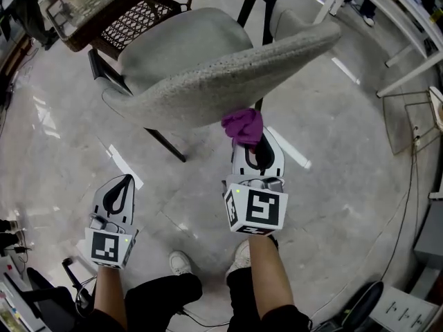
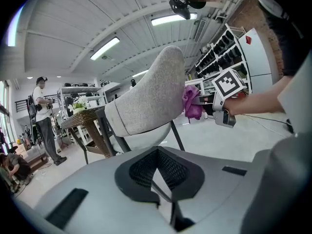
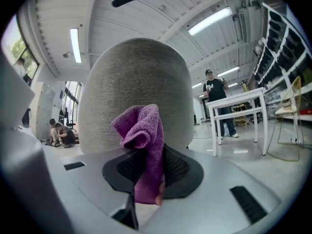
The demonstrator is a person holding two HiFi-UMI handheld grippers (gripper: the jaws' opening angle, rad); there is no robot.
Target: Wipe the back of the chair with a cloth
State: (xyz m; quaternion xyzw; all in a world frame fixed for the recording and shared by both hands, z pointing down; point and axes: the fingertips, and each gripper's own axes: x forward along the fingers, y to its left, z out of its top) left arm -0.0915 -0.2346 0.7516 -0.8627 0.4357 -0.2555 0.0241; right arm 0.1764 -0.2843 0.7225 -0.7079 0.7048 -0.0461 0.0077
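right gripper [image 1: 253,145]: jaws clamped on purple cloth [image 1: 243,125] | cloth against grey chair backrest [image 1: 228,75] rear, straight ahead; backrest runs left-right | left gripper [image 1: 124,184]: jaws closed, empty, well apart

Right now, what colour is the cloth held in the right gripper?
Purple. The cloth shows best in the right gripper view.

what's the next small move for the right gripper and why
Probably slide the cloth sideways along the chair back with light pressure. The right gripper is shut on the cloth, which sits against the back near its middle, with grey fabric stretching to both sides.
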